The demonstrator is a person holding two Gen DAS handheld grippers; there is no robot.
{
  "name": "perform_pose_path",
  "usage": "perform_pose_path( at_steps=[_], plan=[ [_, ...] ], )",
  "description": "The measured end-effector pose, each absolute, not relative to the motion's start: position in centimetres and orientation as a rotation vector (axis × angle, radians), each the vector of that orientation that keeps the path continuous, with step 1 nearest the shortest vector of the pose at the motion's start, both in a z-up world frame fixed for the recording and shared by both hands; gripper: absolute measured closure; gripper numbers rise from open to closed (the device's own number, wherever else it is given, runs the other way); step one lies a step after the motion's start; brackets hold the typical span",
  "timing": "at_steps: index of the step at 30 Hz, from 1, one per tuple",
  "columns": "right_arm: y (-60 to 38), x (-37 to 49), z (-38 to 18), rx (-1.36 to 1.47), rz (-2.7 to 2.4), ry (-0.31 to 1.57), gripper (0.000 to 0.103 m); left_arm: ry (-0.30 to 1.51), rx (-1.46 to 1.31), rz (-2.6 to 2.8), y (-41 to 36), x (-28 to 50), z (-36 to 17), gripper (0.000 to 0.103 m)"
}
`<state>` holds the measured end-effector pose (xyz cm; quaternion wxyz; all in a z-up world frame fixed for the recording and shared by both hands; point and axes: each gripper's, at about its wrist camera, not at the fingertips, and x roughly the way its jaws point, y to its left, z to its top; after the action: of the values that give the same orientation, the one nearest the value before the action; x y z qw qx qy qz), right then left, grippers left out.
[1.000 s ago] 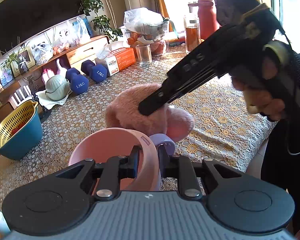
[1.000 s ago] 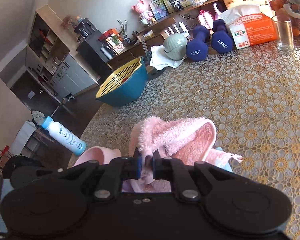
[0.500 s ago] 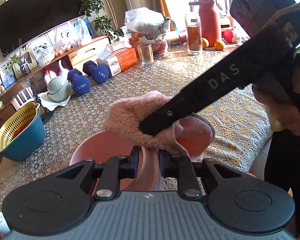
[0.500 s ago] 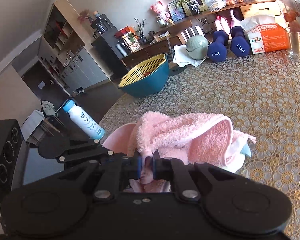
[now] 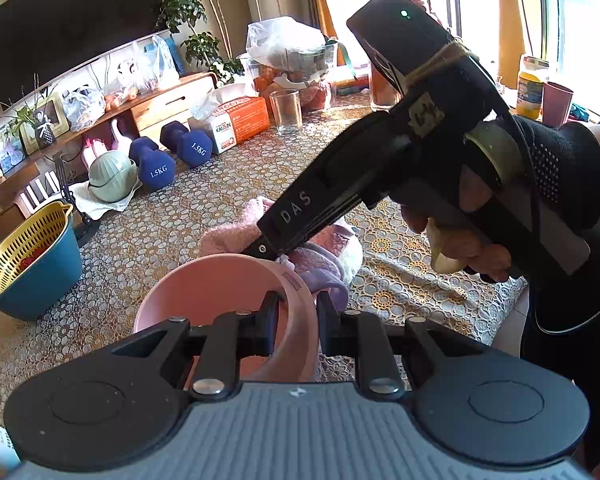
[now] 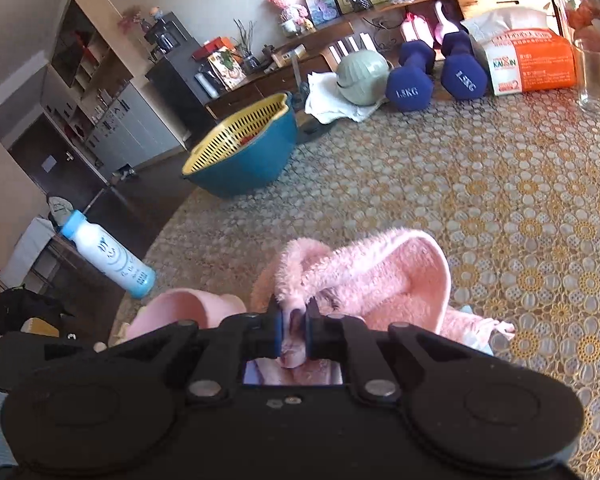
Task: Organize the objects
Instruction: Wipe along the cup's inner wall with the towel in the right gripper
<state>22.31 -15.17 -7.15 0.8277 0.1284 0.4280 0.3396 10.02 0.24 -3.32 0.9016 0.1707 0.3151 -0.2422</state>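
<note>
My left gripper (image 5: 298,310) is shut on the near rim of a pink bowl (image 5: 212,288) and holds it over the lace-covered table. My right gripper (image 6: 292,328) is shut on a fluffy pink towel (image 6: 380,276), which bunches up in front of its fingers. In the left wrist view the right gripper's black body (image 5: 400,152) reaches down to the towel (image 5: 236,234) just behind the bowl's far rim. The pink bowl also shows at the lower left of the right wrist view (image 6: 184,312).
A blue bowl with a yellow strainer (image 5: 28,252) stands at the table's left edge. Two blue dumbbells (image 5: 168,156), a green cap on a white cloth (image 5: 112,176), an orange tissue box (image 5: 240,122) and a glass (image 5: 286,110) line the far side. A white-and-blue bottle (image 6: 108,256) stands left.
The right gripper has lowered the towel from above the bowl to the table just behind it. The left gripper still holds the bowl's rim.
</note>
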Motion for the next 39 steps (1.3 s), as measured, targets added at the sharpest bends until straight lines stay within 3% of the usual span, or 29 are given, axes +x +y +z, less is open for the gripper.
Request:
perform_pose_path(
  at_steps=[12,19,39],
  plan=[
    [-20.5,18.3,-2.5,0.355,0.795,0.804,0.094,0.661,0.327,-0.494,0.1,10.6,-3.3,0.083],
    [-19.6,16.0,-3.4,0.355,0.826,0.854,0.094,0.661,0.328,-0.497,0.0,10.6,-3.3,0.083],
    [-15.2,23.2,-4.7,0.357,0.837,0.926,0.093,0.648,0.311,-0.498,0.7,10.2,-3.5,0.083]
  ],
)
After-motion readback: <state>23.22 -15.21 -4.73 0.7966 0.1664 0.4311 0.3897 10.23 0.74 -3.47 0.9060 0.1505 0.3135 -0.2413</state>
